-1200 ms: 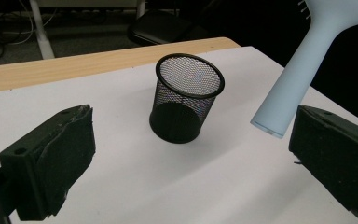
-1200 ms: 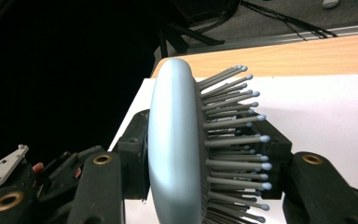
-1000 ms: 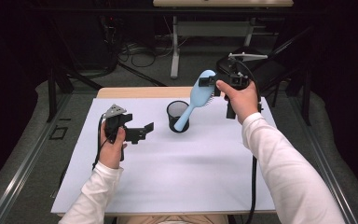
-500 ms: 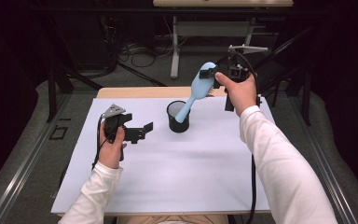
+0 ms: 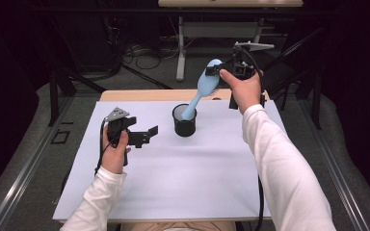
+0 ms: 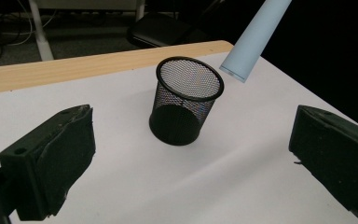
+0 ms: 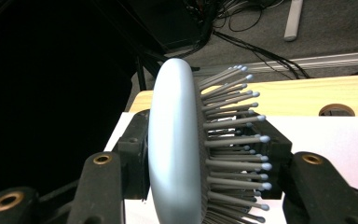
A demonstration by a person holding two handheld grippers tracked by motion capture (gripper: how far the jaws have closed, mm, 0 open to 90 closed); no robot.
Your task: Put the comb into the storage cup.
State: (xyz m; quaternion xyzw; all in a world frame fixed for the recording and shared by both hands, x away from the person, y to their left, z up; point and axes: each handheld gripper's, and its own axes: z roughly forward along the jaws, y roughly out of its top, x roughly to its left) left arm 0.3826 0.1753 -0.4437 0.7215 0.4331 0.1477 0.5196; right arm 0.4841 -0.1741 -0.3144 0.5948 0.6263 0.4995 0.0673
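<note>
The tabletop point(image 5: 173, 178) is a white sheet over a wooden board, whose bare wood shows as a strip along the far edge, and the person's two white sleeves come in over its near edge. The right gripper point(image 5: 217, 71) is held up in the air above the far edge, toward the far right corner, and its jaws are clamped on the head of a light blue hairbrush point(image 5: 200, 91); in the right gripper view one jaw presses on the smooth back of the head and the other on the grey bristles point(image 7: 235, 140). The brush slants down and leftward from that grip, and its handle end point(image 6: 254, 44) hangs just over the rim of the cup on the cup's far right side, not yet inside it as the left gripper view shows. The left gripper point(image 5: 147, 136) sits low over the tabletop near the left edge, about midway between near and far edges, with its jaws standing wide apart and nothing between them, pointed toward the cup. The black mesh cup point(image 5: 184, 120) stands upright on the white sheet, near the middle of the far edge, between the two grippers and touching neither
</note>
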